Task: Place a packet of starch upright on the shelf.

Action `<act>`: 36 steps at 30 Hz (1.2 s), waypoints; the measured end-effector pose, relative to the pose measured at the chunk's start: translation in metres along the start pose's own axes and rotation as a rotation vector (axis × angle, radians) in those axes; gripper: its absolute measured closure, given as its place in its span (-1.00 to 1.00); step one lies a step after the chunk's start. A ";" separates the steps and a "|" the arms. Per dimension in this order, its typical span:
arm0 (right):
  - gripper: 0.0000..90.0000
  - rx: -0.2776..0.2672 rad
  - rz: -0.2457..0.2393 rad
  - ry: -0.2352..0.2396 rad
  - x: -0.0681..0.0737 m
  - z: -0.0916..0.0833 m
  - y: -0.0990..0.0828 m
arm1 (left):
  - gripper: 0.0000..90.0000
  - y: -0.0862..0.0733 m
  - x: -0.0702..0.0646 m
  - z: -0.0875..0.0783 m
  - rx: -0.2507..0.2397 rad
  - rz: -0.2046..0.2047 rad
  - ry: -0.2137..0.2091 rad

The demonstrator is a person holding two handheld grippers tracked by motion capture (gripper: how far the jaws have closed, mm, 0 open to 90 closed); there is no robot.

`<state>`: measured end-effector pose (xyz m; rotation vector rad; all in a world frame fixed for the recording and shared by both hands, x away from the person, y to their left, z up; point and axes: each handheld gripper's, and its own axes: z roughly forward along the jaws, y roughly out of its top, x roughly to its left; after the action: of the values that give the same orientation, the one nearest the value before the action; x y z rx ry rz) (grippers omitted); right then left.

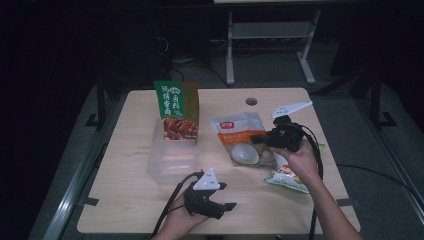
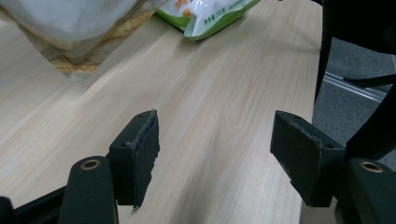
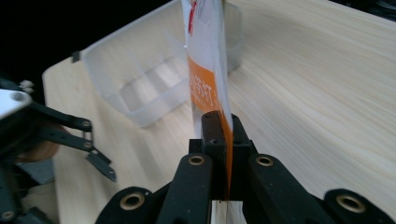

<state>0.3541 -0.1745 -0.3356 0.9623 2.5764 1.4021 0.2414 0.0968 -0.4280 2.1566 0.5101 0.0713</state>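
Observation:
My right gripper (image 1: 258,139) is shut on the edge of a white and orange snack bag (image 1: 241,141), which hangs lifted over the table's right half. In the right gripper view the jaws (image 3: 222,140) pinch that bag (image 3: 205,60) edge-on. A green and white bag (image 1: 287,179) lies flat under the right hand. A green and orange bag (image 1: 176,107) stands in the clear plastic bin (image 1: 165,170). My left gripper (image 1: 227,196) is open near the front edge, with bare wood between its pads (image 2: 140,154). The green bag (image 2: 210,16) lies beyond its jaws.
The clear bin (image 3: 140,79) sits left of centre on the wooden table (image 1: 130,200). A round cable hole (image 1: 251,101) is at the far edge. Beyond the table stand a white desk frame (image 1: 270,35) and dark floor. Cables trail off the front edge.

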 end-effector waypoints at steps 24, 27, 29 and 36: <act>1.00 -0.025 -0.064 0.077 0.023 0.017 0.047 | -0.31 -0.007 0.001 -0.002 -0.022 0.008 0.001; 1.00 -0.027 -0.097 0.089 0.028 0.024 0.059 | -0.31 -0.007 0.001 -0.001 -0.022 0.008 -0.002; 1.00 -0.032 -0.105 0.100 0.033 0.028 0.067 | -0.31 -0.007 0.001 -0.001 -0.016 0.016 -0.006; 1.00 -0.039 -0.127 0.134 0.040 0.046 0.092 | -0.31 -0.007 -0.001 -0.001 -0.025 0.017 -0.019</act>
<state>0.3824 -0.0824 -0.2816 0.7088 2.6394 1.5248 0.2383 0.1005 -0.4328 2.1358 0.4778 0.0656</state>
